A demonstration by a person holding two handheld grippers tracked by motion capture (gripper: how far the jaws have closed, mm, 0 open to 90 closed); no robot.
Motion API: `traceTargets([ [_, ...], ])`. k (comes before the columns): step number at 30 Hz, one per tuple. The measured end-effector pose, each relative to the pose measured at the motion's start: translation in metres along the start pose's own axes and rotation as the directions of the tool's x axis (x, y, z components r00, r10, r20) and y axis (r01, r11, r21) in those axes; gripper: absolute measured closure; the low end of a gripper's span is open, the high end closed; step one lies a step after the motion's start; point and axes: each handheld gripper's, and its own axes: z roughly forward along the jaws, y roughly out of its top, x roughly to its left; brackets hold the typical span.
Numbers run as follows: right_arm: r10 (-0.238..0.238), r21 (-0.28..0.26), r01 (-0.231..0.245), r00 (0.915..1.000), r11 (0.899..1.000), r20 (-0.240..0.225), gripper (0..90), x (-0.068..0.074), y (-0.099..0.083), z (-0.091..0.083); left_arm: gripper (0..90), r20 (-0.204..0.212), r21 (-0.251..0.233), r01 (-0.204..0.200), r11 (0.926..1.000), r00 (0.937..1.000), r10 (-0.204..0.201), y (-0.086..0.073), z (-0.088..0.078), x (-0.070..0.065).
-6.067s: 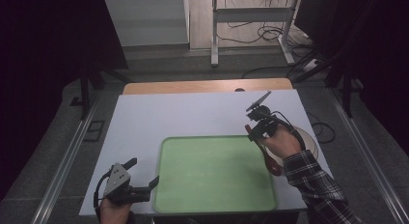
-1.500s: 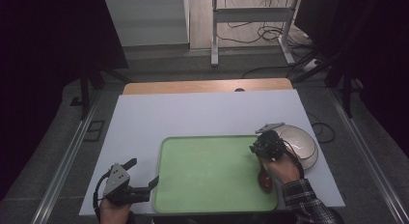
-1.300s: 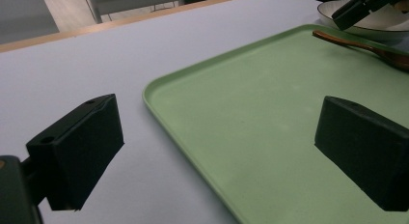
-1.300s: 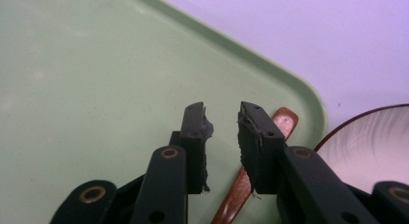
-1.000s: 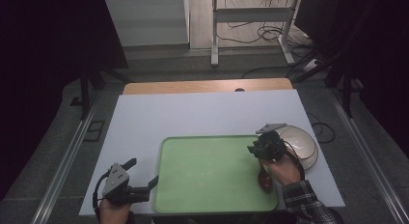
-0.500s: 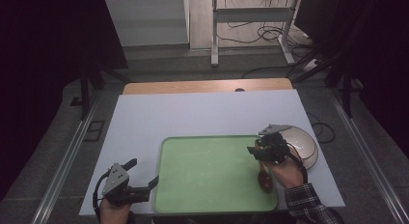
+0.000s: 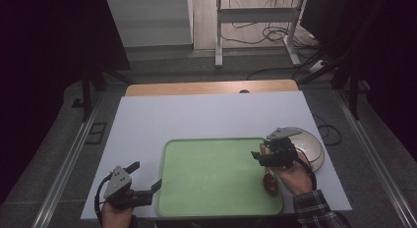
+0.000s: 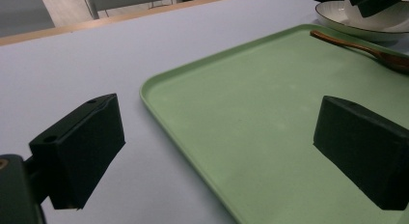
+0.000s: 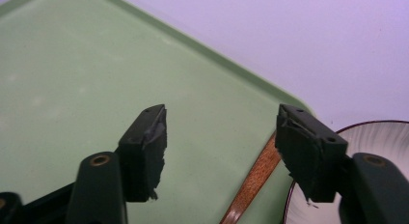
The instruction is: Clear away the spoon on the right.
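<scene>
A: That wooden spoon [image 7: 269,178] lies at the green tray's [image 7: 211,179] right edge, just beside the bowl [image 7: 307,147]. Looks light, stiff, slick.

B: Yeah, I'd pinch mid-handle. Right hand-held gripper [image 7: 269,156] hangs spread above it, holding nothing; left hand-held gripper [image 7: 146,178] spread too, over the tabletop [image 7: 196,115].

The desk [image 7: 206,115] is seen from above, its white top edged by a strip of bare wood [image 7: 211,87] along the far side. A green tray [image 7: 211,174] is laid flat on the near half, its rim running close to the near edge. Just beside the tray's right side, a white plate [image 7: 312,144] with a dark rim is set on the white surface. A brown wooden spoon [image 7: 268,176] is laid inside the tray along its right edge.
</scene>
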Motion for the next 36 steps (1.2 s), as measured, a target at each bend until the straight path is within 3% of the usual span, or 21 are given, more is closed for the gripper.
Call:
traceTargets([
  [20,-0.021,-0.042,0.022,0.9997,0.999,0.009,12.0,0.0,-0.009,-0.015,3.7,-0.005,0.0,-0.004,1.0,1.0,0.004,0.0,0.0,0.0],
  [36,-0.04,-0.096,0.041,0.9991,0.995,0.011,7.3,0.002,-0.018,-0.033,3.6,-0.005,0.003,-0.005,1.0,1.0,0.005,0.0,0.0,0.0],
])
